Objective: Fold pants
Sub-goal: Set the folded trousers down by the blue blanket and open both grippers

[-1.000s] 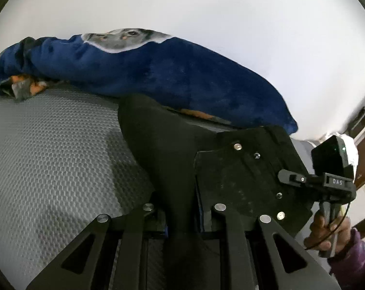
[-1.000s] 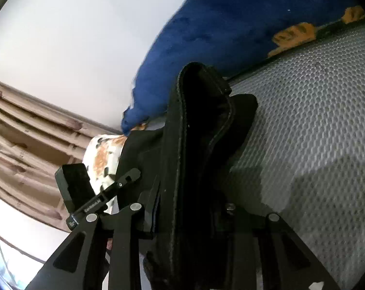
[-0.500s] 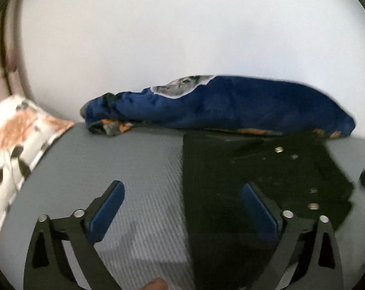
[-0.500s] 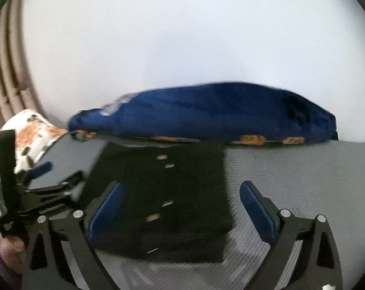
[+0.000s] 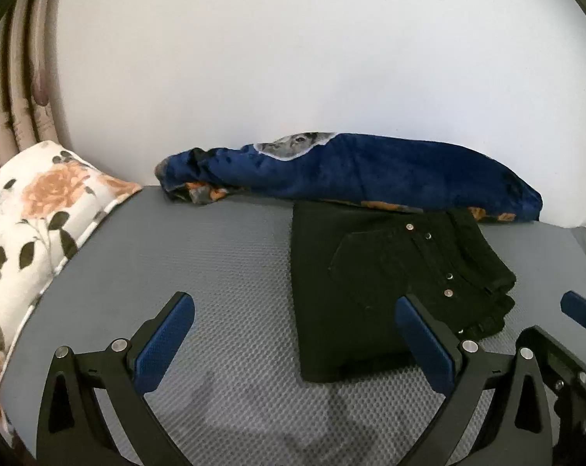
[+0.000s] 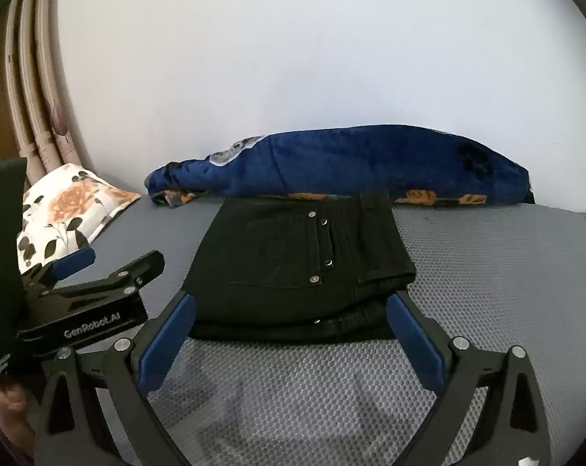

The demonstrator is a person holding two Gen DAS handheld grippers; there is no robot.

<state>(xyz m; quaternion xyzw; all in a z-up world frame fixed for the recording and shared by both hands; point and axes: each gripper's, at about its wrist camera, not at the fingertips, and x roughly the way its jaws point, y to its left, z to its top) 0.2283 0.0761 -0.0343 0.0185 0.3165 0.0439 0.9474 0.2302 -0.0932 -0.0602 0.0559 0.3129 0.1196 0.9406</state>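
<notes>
Black pants (image 5: 390, 272) lie folded into a compact rectangle on the grey textured bed surface (image 5: 195, 252), pocket and rivets facing up. My left gripper (image 5: 294, 303) hovers in front of them and to their left, its jaws opening, nothing between the blue pads. In the right wrist view the pants (image 6: 293, 248) lie straight ahead, and my right gripper (image 6: 291, 299) stands open just short of their near edge, not touching. The left gripper (image 6: 122, 258) shows there at the left, held by a hand.
A rolled dark blue blanket (image 5: 370, 171) lies along the white wall right behind the pants. A floral pillow (image 5: 32, 213) rests at the left edge, with curtains (image 6: 32, 97) behind it. Bare grey surface spreads left and right of the pants.
Both grippers were shut on the lifted black pants a second ago. They have let go, opened wide and drawn back and up; the pants now lie flat and folded.
</notes>
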